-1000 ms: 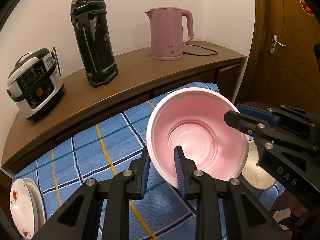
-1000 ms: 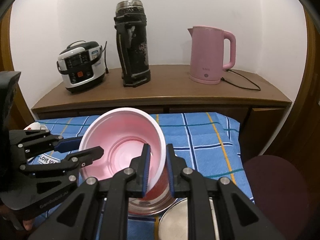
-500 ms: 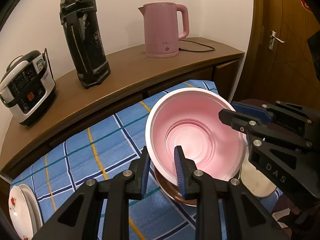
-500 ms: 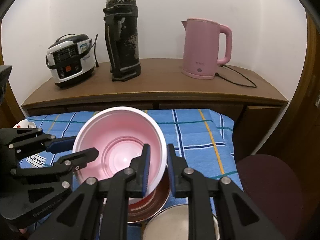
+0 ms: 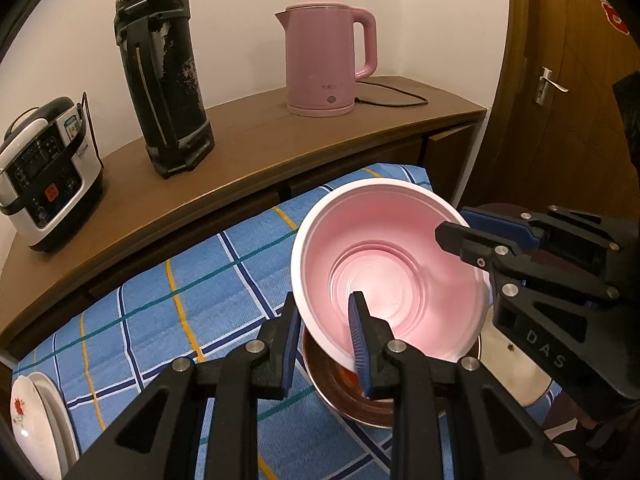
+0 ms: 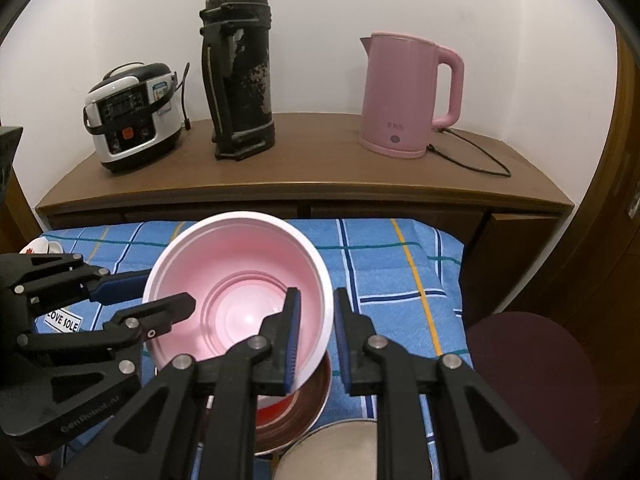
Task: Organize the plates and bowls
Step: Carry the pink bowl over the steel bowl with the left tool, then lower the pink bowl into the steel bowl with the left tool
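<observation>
A: Seen through the left wrist camera: pink bowl [image 5: 400, 276] right of centre, tilted, held above a metal bowl [image 5: 352, 396] with a coppery inside, lower middle of the frame.

B: Grip of the left tool [image 5: 326, 344]?

A: Narrowed onto the near rim of the pink bowl, one blue pad [image 5: 358, 332] inside the wall, the other outside. Right tool [image 5: 460, 226] entering from the right edge, pinching the far-right rim the same way.

B: Confirmed from the right wrist camera. Right tool [image 6: 316, 336] closed on the pink bowl's [image 6: 240, 292] right rim, one finger inside, one outside. Left tool [image 6: 160, 296] reaching in from the left edge, clamped on the opposite rim.

A: Below the bowl?

B: Metal bowl [image 6: 304, 412] directly underneath, something red inside it, partly hidden. Touching or apart, impossible to tell. A second steel bowl [image 6: 332, 452] just beside it at the bottom edge.

A: Elsewhere on the tabletop?

B: Blue checked cloth [image 6: 400, 264] over it. White flowered plates [image 5: 28, 424] stacked at the lower left corner of the left view.

A: Background?

B: Wooden sideboard [image 6: 320, 176] across the upper half, carrying a rice cooker [image 6: 132, 116], a tall black thermos [image 6: 240, 68] and a pink kettle [image 6: 404, 96].
</observation>
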Motion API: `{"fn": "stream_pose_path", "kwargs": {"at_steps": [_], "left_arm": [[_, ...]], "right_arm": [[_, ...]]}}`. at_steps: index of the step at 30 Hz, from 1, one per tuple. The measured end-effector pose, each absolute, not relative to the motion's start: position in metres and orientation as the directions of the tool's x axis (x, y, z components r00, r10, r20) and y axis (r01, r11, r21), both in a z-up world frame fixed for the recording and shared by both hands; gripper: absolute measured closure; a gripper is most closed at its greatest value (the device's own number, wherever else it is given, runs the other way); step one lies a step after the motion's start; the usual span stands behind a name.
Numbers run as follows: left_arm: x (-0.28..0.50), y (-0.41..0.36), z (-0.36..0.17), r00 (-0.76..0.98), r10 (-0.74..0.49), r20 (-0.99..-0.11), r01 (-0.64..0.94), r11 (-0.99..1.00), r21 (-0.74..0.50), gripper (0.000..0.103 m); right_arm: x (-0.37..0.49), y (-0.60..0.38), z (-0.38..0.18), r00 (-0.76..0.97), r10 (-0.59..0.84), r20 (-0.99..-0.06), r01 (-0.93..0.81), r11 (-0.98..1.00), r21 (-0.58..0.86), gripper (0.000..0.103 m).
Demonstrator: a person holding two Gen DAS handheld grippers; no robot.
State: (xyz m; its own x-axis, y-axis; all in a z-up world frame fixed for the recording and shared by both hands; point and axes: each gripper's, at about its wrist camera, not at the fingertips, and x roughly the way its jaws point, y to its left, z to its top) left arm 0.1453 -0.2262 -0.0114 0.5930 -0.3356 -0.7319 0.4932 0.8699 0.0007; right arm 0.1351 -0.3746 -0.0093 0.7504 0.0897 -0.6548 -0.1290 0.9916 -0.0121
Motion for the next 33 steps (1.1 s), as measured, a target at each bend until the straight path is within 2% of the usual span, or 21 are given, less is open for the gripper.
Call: {"fn": "stream_pose_path", "kwargs": {"at_steps": [10, 33], "left_arm": [[0.127, -0.228, -0.012, 0.533, -0.386, -0.753, 0.542, 0.839, -0.046, 0.076], [0.125, -0.234, -0.026, 0.479, -0.36, -0.8, 0.547, 0.836, -0.048, 0.076]], "right_arm": [[0.118, -0.379, -0.02, 0.713, 0.077, -0.697, -0.142, 0.989, -0.036, 0.084], [0.119, -0.372, -0.029, 0.684, 0.036, -0.729, -0.171, 0.979, -0.112, 0.08]]}}
